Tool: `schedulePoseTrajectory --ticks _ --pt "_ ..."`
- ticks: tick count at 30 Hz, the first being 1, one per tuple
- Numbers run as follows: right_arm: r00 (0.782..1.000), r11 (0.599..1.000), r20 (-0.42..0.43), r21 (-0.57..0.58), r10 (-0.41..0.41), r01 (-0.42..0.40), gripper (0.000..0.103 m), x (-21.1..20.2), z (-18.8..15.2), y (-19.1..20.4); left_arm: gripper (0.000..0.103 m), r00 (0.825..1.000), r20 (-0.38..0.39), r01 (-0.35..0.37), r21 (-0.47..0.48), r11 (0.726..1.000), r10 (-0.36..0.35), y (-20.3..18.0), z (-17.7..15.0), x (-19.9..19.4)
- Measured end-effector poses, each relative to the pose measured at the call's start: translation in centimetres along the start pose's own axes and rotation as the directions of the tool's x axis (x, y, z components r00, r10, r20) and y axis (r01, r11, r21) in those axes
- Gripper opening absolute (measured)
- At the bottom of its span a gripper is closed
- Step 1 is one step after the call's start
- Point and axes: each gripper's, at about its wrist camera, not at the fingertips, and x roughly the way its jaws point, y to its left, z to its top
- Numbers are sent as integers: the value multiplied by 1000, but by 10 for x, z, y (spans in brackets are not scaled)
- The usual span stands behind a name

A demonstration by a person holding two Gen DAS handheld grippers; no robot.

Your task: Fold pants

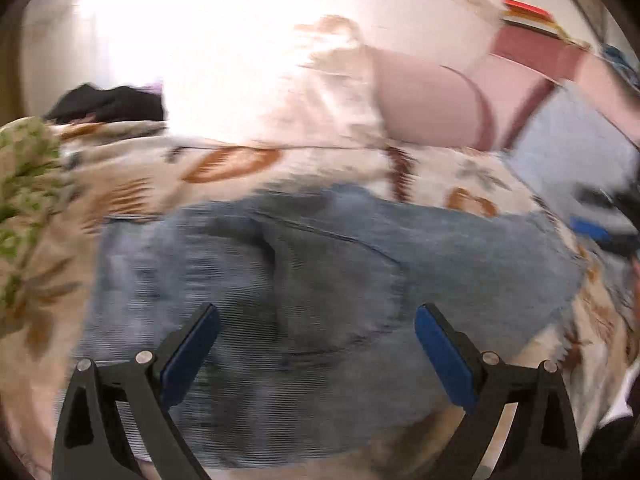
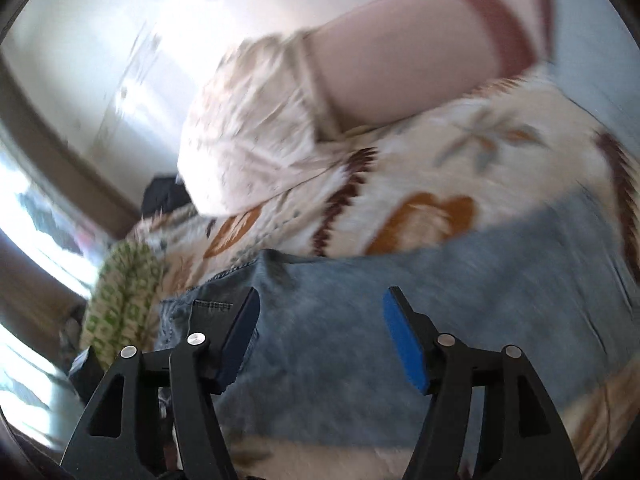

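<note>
Light blue denim pants (image 1: 304,300) lie on a patterned bed cover, folded into a broad patch. Both views are motion-blurred. My left gripper (image 1: 316,320) is open above the middle of the denim, nothing between its blue pads. In the right wrist view the pants (image 2: 400,320) fill the lower half, with a stitched pocket edge at the left. My right gripper (image 2: 320,304) is open over the denim near that edge, empty. The other gripper's blue pad (image 1: 590,228) shows at the far right of the left wrist view.
The cream bed cover (image 1: 224,168) with brown and orange prints spreads around the pants. A pink pillow (image 1: 432,104) and a pale patterned pillow (image 2: 256,128) lie behind. A green-patterned cloth (image 1: 24,184) sits left, dark clothing (image 1: 108,104) beyond it.
</note>
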Motion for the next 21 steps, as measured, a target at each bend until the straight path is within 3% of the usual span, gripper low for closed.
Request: schedulePoseTrajectory --ticks 3,7,10,12,14,17,21 --pt "996 996 10 37 -86 86 65 -11 -15 -22 99 994 -18 -106 -52 993 105 25 -2 -2" --pt "982 982 -13 36 -187 187 65 2 -26 -42 99 962 -97 -261 -41 965 256 42 -12 8" --pt "953 955 -61 -8 -296 296 65 22 -30 -48 100 941 -177 -294 -6 956 289 44 -23 28" --pt "932 938 -105 -56 -347 343 65 38 -34 -48 101 934 -184 -310 8 951 307 41 -25 37" --pt "910 919 -139 -103 -392 380 65 51 -39 -49 103 932 -181 -315 22 949 314 41 -26 37" --pt "894 900 -151 -185 -423 394 65 56 -46 -46 103 936 -179 -305 24 952 304 43 -30 38" --pt "858 831 -128 -353 -498 430 65 66 -62 -38 103 938 -166 -304 17 952 303 42 -32 37"
